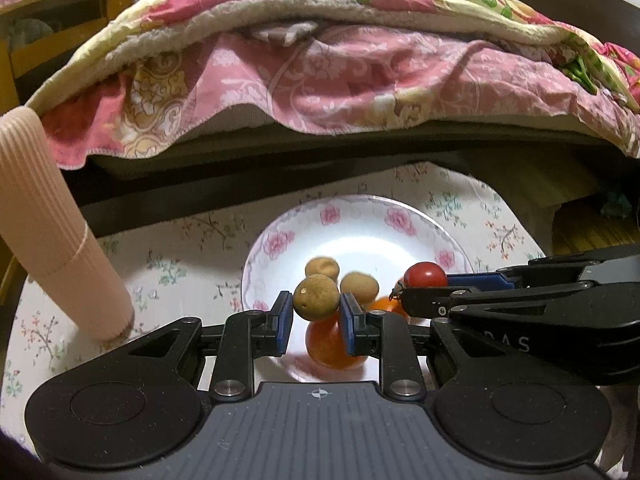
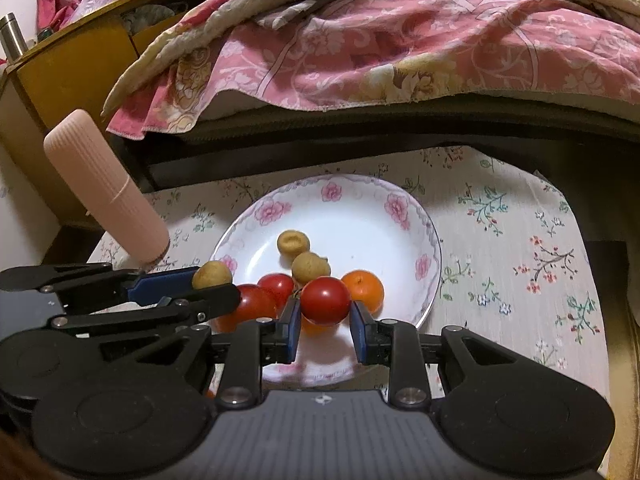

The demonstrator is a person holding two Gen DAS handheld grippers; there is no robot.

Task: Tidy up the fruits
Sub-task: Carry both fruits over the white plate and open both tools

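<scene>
Nearest to the left wrist camera, the left gripper (image 1: pixel 316 316) has its blue pads pressed on a brown longan (image 1: pixel 316 297), which it holds above the flowered plate (image 1: pixel 280 240). In this view a ribbed pink bottle (image 1: pixel 52 232) stands at the far left on the floral tablecloth (image 1: pixel 176 264). On the plate lie two more brown longans (image 1: pixel 322 268), and below the held one an orange fruit (image 1: pixel 324 344) shows between the pads. At the right the right gripper (image 1: pixel 416 284) comes in sideways, and white letters on its black body read "DAS"; the rest of the writing is hidden.

From the right wrist camera, the right gripper (image 2: pixel 325 316) pinches a red tomato (image 2: pixel 325 300) between its pads, over the near part of the plate (image 2: pixel 360 216). Two red tomatoes (image 2: pixel 256 304) lie to its left and a small orange (image 2: pixel 364 286) just to its right. Behind the table hangs a pink flowered blanket (image 2: pixel 380 48).
</scene>
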